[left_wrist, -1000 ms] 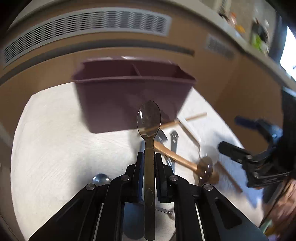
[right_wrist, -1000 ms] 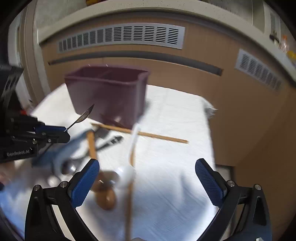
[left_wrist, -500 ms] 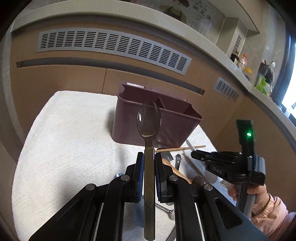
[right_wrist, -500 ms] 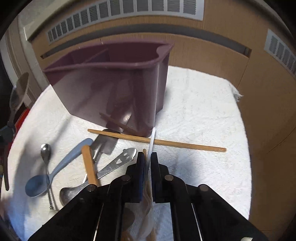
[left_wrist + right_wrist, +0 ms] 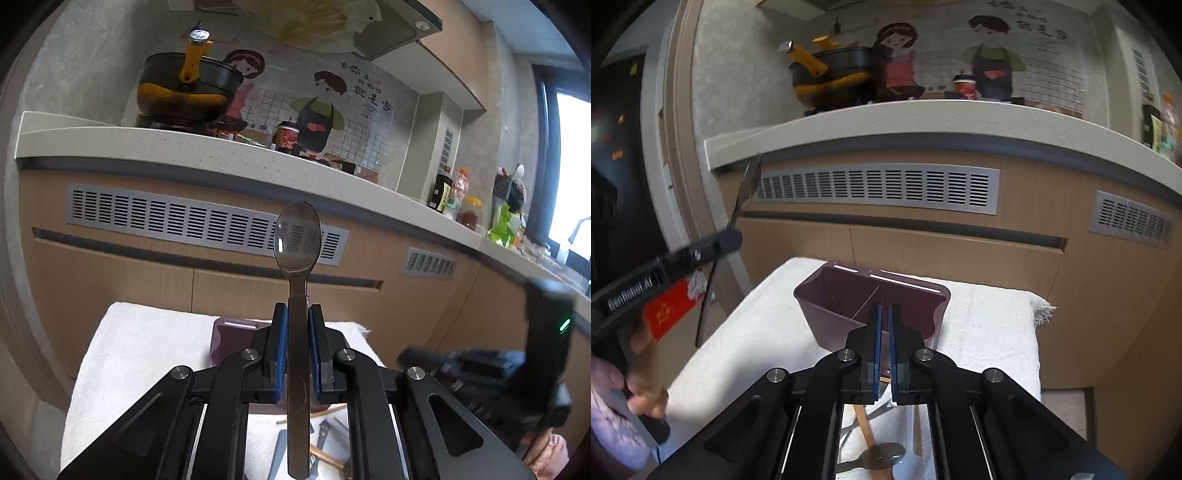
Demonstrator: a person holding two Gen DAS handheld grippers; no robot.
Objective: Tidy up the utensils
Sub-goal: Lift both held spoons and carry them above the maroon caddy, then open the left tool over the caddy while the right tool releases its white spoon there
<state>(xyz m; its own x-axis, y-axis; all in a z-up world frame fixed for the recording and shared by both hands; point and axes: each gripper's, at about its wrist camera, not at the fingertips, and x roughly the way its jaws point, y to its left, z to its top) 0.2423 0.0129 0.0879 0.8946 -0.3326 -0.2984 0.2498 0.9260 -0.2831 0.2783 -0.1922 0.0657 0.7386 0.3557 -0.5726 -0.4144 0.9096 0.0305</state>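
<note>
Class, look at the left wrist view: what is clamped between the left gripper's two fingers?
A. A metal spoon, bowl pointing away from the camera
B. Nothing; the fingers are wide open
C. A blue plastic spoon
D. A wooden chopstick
A. The left gripper is shut on the handle of a metal spoon, whose shiny bowl stands beyond the fingertips.

Daylight from window [image 5: 570, 173] at right; fisheye-bent edges, dark corners, motion blur.
</note>
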